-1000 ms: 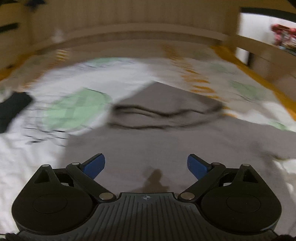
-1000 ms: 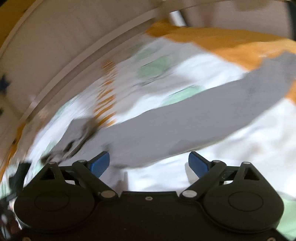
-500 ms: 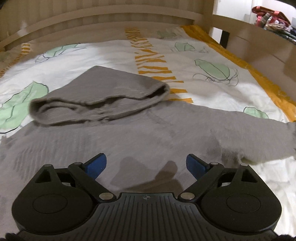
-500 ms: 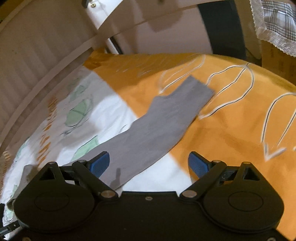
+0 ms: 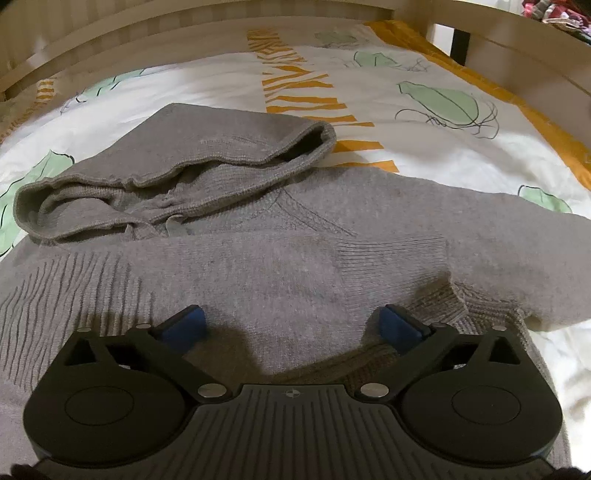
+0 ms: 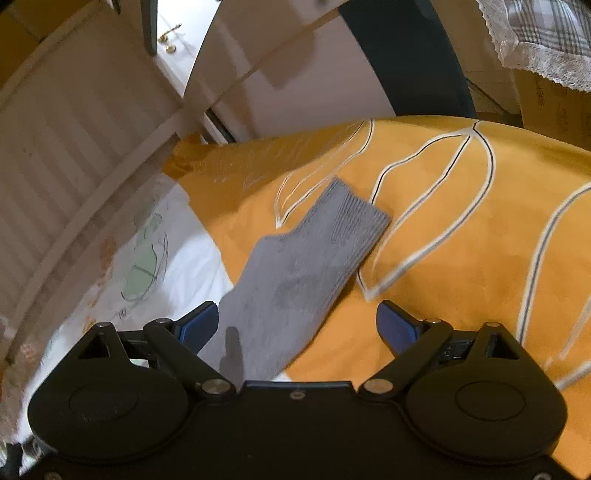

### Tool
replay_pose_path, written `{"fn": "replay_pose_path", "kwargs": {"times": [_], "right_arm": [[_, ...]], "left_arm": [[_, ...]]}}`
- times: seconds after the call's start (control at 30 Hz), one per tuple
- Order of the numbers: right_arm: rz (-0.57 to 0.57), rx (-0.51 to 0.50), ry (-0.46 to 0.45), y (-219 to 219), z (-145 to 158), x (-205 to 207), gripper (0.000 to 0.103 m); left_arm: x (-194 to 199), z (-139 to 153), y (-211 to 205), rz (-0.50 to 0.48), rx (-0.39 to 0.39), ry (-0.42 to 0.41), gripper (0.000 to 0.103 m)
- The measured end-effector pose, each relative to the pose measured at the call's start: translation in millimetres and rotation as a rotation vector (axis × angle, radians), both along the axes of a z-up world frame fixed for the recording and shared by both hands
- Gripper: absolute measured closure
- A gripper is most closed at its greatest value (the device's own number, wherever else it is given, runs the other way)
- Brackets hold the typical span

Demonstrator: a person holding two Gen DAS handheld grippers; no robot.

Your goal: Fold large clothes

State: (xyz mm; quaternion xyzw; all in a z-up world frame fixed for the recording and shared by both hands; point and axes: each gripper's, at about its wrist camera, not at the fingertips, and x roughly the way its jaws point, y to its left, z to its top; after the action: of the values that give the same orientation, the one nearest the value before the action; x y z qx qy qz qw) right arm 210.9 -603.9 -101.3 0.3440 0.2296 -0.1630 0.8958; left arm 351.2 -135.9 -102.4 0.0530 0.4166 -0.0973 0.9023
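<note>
A grey hooded sweater (image 5: 280,258) lies flat on the bed (image 5: 424,155), hood far, spread for folding. The left claw (image 5: 291,325), its jaws just widened, hovers empty above one folded-in sleeve (image 5: 369,258). The right claw (image 6: 295,321), also open and empty, hangs over the other sleeve (image 6: 303,266), which stretches right across the orange bedding.

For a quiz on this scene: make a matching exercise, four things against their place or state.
Things:
1. hood
2. sleeve
3. left gripper
4. headboard

Place or state:
A. open above the grey sweater's body
B. behind the bedcover
C. cuff on the orange cloth
D. flat, opening towards the camera

Pairs: 1-D, 2-C, 3-A, 4-B
</note>
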Motion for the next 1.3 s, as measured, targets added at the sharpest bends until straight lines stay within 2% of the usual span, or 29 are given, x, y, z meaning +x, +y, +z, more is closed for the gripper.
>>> {"fn": "replay_pose_path", "kwargs": {"times": [0.07,0.1,0.13,0.17,0.2,0.23,0.27,0.3,0.4,0.5,0.6,0.63,0.73,0.93,1.13,1.3], "right_arm": [[0.008,-0.009,0.003,-1.8,-0.3,5.9,0.011],[0.014,-0.017,0.008,-1.8,0.0,8.6,0.017],[0.019,-0.026,0.018,-2.2,0.1,11.8,0.028],[0.016,-0.031,0.03,-2.6,-0.5,13.7,0.035],[0.011,-0.03,0.041,-4.3,-1.3,16.1,0.049],[0.001,-0.023,0.051,-6.6,-2.3,17.2,0.072],[-0.014,-0.021,0.067,-7.8,-2.8,17.9,0.086],[-0.02,-0.018,0.081,-8.6,-2.7,18.8,0.089],[-0.02,-0.066,0.088,0.9,11.2,19.4,0.089],[0.005,-0.121,0.054,18.8,42.8,16.7,0.089],[0.047,-0.165,0.003,40.6,80.6,16.6,0.089],[0.073,-0.185,-0.017,52.6,96.2,17.2,0.089],[0.153,-0.237,-0.071,91.1,133.6,21.7,0.089],[0.359,-0.256,-0.175,192.8,185.0,46.5,0.089],[0.581,-0.215,-0.224,306.4,191.1,80.9,0.089],[0.747,-0.178,-0.218,396.8,165.0,106.7,0.089]], "left_arm": [[-0.4,-0.3,-2.3,0.006,0.008,-0.009,0.0],[-0.2,-0.5,-4.0,0.009,0.011,-0.012,0.0],[0.3,-0.7,-4.9,0.011,0.014,-0.014,0.0],[0.1,-0.7,-5.3,0.012,0.015,-0.016,0.0],[0.7,-0.9,-6.0,0.013,0.016,-0.017,0.0],[0.7,-0.9,-6.2,0.013,0.017,-0.018,0.0],[0.8,-0.8,-6.2,0.012,0.017,-0.019,0.0],[1.1,-0.8,-6.1,0.011,0.017,-0.019,0.0],[2.1,0.4,-4.7,0.005,0.013,-0.016,0.0],[4.1,3.4,-3.3,-0.004,0.008,-0.005,0.0],[3.8,14.6,3.4,-0.013,-0.018,0.02,0.011],[2.2,18.9,8.6,-0.018,-0.035,0.029,0.015],[-6.6,29.2,32.0,-0.013,-0.074,0.043,0.016],[-32.6,40.7,104.2,0.02,-0.068,0.023,0.016],[-53.8,45.7,183.3,0.1,-0.055,-0.004,0.016],[-63.8,47.9,233.4,0.177,-0.081,-0.005,0.016]]}}
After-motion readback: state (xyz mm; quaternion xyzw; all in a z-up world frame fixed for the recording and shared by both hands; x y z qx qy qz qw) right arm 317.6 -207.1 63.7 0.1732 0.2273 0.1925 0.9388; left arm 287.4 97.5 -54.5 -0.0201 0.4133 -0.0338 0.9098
